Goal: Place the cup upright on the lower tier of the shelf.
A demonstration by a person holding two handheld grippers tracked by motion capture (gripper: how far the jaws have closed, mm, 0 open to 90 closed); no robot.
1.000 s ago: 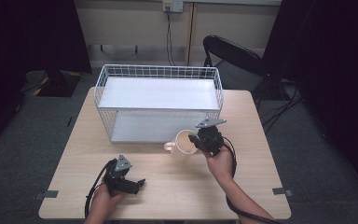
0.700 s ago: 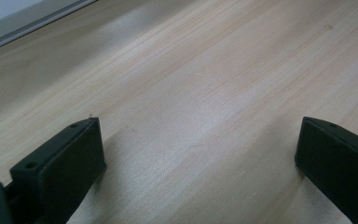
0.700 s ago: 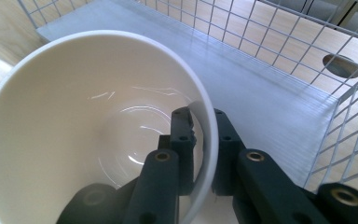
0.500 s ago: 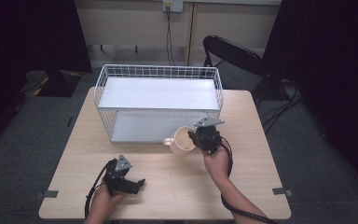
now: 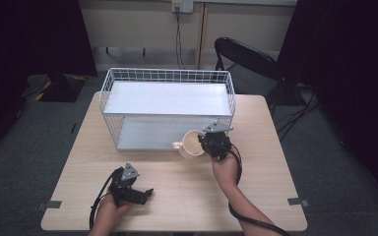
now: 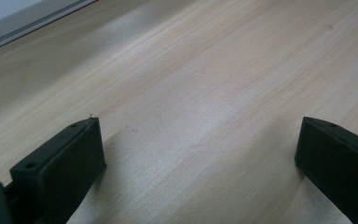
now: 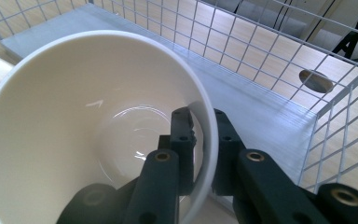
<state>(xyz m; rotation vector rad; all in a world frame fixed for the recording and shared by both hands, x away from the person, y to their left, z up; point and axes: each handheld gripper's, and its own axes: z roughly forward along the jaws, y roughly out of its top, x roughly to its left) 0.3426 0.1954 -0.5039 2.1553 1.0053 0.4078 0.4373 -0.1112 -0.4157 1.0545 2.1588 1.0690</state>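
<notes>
Mug [image 5: 191, 143], pinched by its rim in the right gripper [image 5: 211, 143], is held at the rack's [image 5: 128, 78] lower shelf [image 5: 147, 135], seemingly for shelving next, while the left gripper [image 5: 142, 195] is rested open on the table [image 5: 192, 196].

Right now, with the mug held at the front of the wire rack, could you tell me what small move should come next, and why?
Probably ease the mug forward onto the lower shelf of the wire rack. The right gripper pinches the mug's wall, one jaw inside and one outside, and the mug sits at the rack's open front. The left gripper rests open on the table.
</notes>
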